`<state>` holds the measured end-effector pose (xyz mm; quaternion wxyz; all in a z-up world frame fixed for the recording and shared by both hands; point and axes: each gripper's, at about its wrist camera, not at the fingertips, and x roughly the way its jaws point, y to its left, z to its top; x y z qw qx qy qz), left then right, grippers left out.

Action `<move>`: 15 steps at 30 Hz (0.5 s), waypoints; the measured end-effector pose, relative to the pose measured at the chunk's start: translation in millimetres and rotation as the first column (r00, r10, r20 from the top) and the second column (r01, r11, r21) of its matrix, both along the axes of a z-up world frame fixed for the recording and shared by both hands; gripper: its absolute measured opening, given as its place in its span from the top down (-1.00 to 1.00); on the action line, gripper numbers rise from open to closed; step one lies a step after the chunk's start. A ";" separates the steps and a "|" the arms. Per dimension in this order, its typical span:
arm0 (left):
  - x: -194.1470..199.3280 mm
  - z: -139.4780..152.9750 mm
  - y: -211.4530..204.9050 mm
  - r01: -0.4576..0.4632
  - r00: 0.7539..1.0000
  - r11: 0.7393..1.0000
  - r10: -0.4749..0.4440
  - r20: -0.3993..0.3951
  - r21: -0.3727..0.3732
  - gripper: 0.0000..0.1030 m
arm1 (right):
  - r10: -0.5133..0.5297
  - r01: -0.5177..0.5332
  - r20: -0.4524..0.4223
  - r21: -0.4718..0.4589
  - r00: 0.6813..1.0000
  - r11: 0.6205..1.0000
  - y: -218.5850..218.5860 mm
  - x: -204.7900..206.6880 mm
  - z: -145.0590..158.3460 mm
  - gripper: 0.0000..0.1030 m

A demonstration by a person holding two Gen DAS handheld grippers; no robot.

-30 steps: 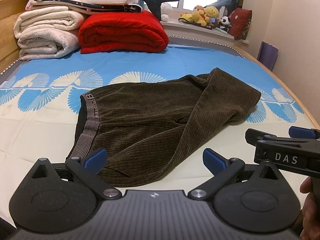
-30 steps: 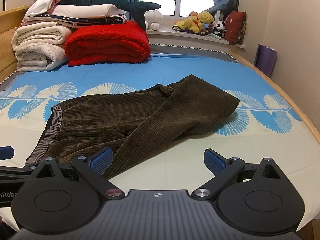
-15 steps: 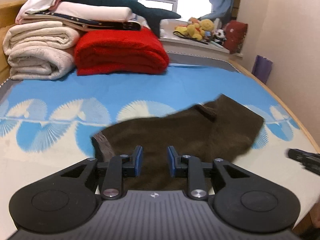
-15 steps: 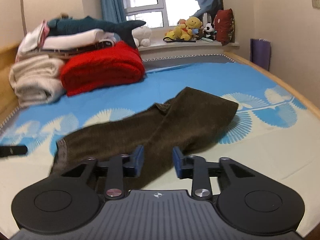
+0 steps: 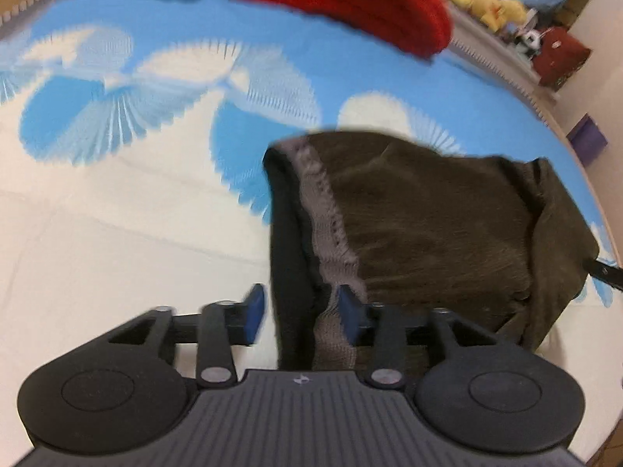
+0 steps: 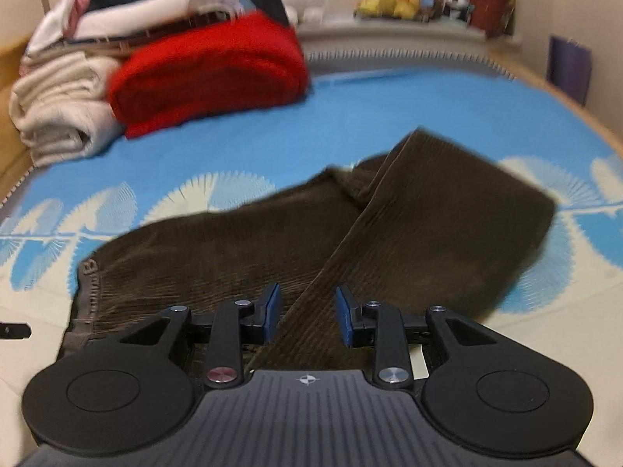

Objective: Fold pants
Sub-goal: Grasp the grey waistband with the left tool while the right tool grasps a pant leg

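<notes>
While both claws were gaping wide a second ago, I am now narrowing the left claw (image 5: 298,313) around the waistband (image 5: 327,210) and the right claw (image 6: 305,313) around a leg of the pants (image 6: 409,225) lying on the bed (image 6: 272,144), neither fully clamped, starting the fold.

Right gripper (image 6: 307,315) jaws straddle the brown pants (image 6: 409,225) on the bed (image 6: 311,116).
</notes>
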<state>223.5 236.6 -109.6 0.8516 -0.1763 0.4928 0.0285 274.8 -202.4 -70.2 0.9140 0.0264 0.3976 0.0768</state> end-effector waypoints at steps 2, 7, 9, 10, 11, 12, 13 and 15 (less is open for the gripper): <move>5.3 -15.2 8.0 -0.016 1.000 0.998 0.014 -0.024 -0.061 -0.25 | -0.001 0.000 -0.015 -0.030 1.000 1.000 11.8 18.1 -13.2 0.00; 16.4 -33.2 11.5 -0.007 0.997 0.987 -0.005 -0.074 -0.163 -0.51 | -0.006 -0.003 -0.106 -0.090 0.994 0.996 26.9 61.5 -57.4 -0.36; 21.1 -37.6 5.4 0.023 0.995 0.986 -0.038 -0.088 -0.165 -0.53 | -0.029 0.008 -0.148 -0.142 0.989 0.990 27.9 70.7 -75.0 -0.35; 23.0 -39.5 1.8 0.040 0.994 0.988 -0.054 -0.093 -0.152 -0.53 | -0.039 0.013 -0.151 -0.170 0.988 0.985 27.9 73.2 -80.0 -0.33; 25.4 -42.4 -5.8 0.055 0.993 0.990 -0.069 -0.100 -0.132 -0.53 | -0.040 0.011 -0.154 -0.189 0.987 0.982 28.1 73.8 -83.9 -0.31; 26.7 -45.2 -9.9 0.071 0.990 0.991 -0.084 -0.113 -0.114 -0.53 | -0.038 0.007 -0.155 -0.191 0.987 0.982 28.2 73.8 -84.4 -0.28; 29.0 -48.8 -15.5 0.089 0.986 0.992 -0.101 -0.130 -0.094 -0.53 | -0.046 0.016 -0.149 -0.197 0.988 0.980 27.0 74.7 -83.2 -0.02; 30.4 -49.7 -27.6 0.131 0.983 0.991 -0.135 -0.124 -0.038 -0.48 | -0.069 0.042 -0.149 -0.176 0.987 0.983 22.4 74.9 -78.7 0.43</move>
